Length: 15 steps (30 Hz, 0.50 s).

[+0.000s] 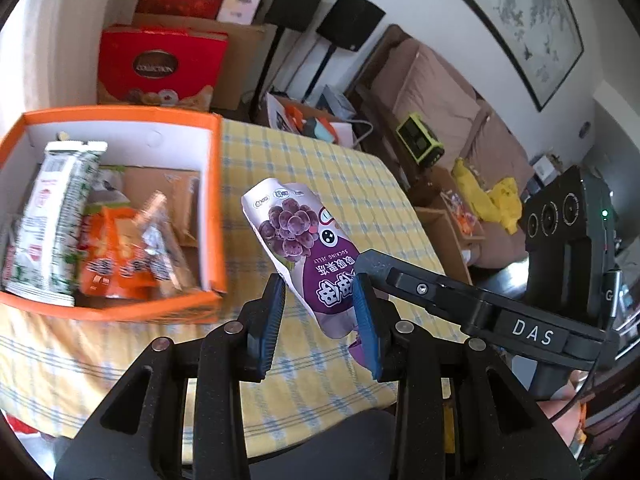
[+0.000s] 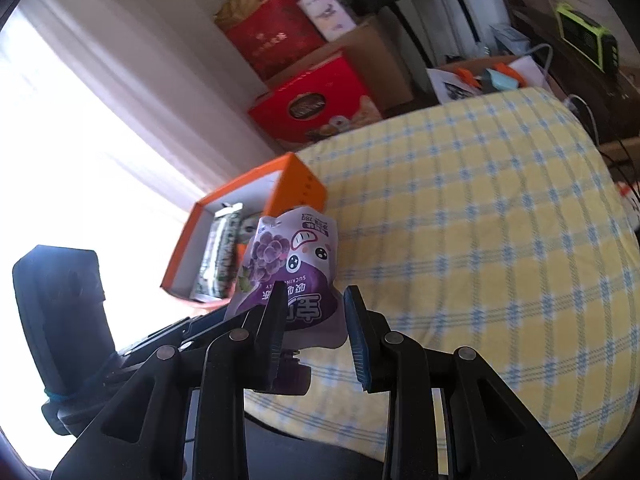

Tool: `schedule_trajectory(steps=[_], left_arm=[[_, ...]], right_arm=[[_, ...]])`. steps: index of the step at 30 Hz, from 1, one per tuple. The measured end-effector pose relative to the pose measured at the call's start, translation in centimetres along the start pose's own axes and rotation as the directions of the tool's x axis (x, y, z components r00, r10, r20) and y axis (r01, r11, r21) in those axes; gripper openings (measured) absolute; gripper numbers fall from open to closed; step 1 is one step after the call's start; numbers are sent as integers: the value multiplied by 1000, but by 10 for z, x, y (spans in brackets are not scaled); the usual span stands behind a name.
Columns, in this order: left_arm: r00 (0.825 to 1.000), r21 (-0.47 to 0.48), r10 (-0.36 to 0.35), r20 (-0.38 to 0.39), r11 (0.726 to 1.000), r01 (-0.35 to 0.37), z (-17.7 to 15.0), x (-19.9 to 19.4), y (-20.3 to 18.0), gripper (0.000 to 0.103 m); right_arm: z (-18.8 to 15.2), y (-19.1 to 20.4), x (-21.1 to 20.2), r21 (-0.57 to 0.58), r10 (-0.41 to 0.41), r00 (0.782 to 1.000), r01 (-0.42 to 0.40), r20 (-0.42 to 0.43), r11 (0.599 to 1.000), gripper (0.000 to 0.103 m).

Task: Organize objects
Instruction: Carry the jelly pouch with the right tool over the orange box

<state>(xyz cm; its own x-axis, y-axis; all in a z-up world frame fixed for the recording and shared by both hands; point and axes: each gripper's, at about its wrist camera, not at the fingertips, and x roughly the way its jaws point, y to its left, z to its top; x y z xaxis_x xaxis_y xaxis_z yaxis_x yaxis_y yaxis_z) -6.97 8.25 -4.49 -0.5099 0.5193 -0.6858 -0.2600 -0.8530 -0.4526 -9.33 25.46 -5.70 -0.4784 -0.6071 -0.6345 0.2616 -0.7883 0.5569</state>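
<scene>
A purple grape jelly pouch point(image 1: 304, 248) is held above the yellow checked tablecloth point(image 1: 320, 168), to the right of an open orange box point(image 1: 120, 116) holding several snack packets. Both grippers meet at the pouch's lower end. My left gripper point(image 1: 320, 312) has blue-padded jaws on either side of the pouch, with a gap on the left side. My right gripper point(image 2: 312, 324) also straddles the pouch point(image 2: 288, 268), jaws apart; its fingertip point(image 1: 372, 264) reaches in from the right in the left wrist view. Which gripper bears the pouch is unclear. The orange box point(image 2: 296, 184) lies behind the pouch.
Red gift boxes point(image 1: 160, 64) and cardboard cartons stand beyond the table by the wall. A sofa point(image 1: 440, 92) with a green-framed device point(image 1: 420, 144) and a yellow cloth point(image 1: 488, 196) is at the right. A bright window point(image 2: 60, 140) is at the left.
</scene>
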Motion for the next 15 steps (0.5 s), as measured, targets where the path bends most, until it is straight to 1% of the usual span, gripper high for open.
schedule_trajectory(steps=[6,15], left_arm=[[999,-24,19,25,1000,-18,16,-19,21,33],[997,-64,55,45,997,-52,34,-43,59,33]], right_arm=[[12,29,16,-48,19,1000,-20,-14,999,30],[26,64,48,-71,65,997,-68,-37,995,30]])
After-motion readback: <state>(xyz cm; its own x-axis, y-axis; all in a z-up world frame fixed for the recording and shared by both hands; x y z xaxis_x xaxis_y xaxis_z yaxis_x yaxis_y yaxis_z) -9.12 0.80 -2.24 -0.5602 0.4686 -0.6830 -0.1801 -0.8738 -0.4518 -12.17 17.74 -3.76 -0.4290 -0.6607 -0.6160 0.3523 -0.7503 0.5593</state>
